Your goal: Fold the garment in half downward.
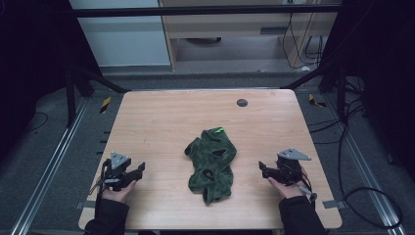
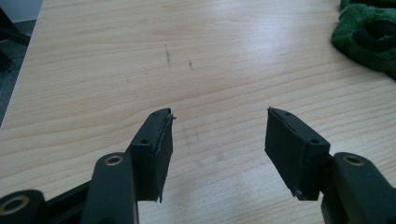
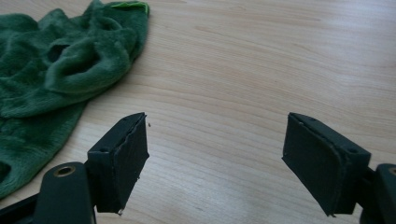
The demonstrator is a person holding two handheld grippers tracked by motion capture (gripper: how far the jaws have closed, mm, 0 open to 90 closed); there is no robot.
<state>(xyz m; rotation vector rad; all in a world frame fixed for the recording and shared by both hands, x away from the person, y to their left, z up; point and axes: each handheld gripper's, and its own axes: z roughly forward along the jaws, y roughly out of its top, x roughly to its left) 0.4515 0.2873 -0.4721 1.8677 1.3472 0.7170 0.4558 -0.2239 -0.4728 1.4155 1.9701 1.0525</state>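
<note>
While both grippers rest near the front edge of the table (image 1: 147, 112), no handling of the cloth (image 1: 211, 164) has begun. The left gripper (image 1: 138, 171) sits well to the left of the cloth, held by the person's left hand (image 1: 117, 192); its jaws stand wide apart with nothing between them, and bare wood shows in the gap in the left gripper view. The right gripper (image 1: 263, 168) sits to the right of the cloth, held by the right hand (image 1: 288, 188); its jaws likewise stand wide apart and hold nothing. Both grippers point inward toward the cloth, and neither touches it.

The cloth, a dark green fleecy piece, lies crumpled in a bunched heap with several folds and hollows. A small bright green tag (image 1: 218, 130) shows at the far end of the cloth. Beyond the cloth, a small dark round disc (image 1: 242, 103) sits in the tabletop.

Judged from this layout, the work stands at its start: reaching, gripping and spreading or folding the cloth all remain to be done.
</note>
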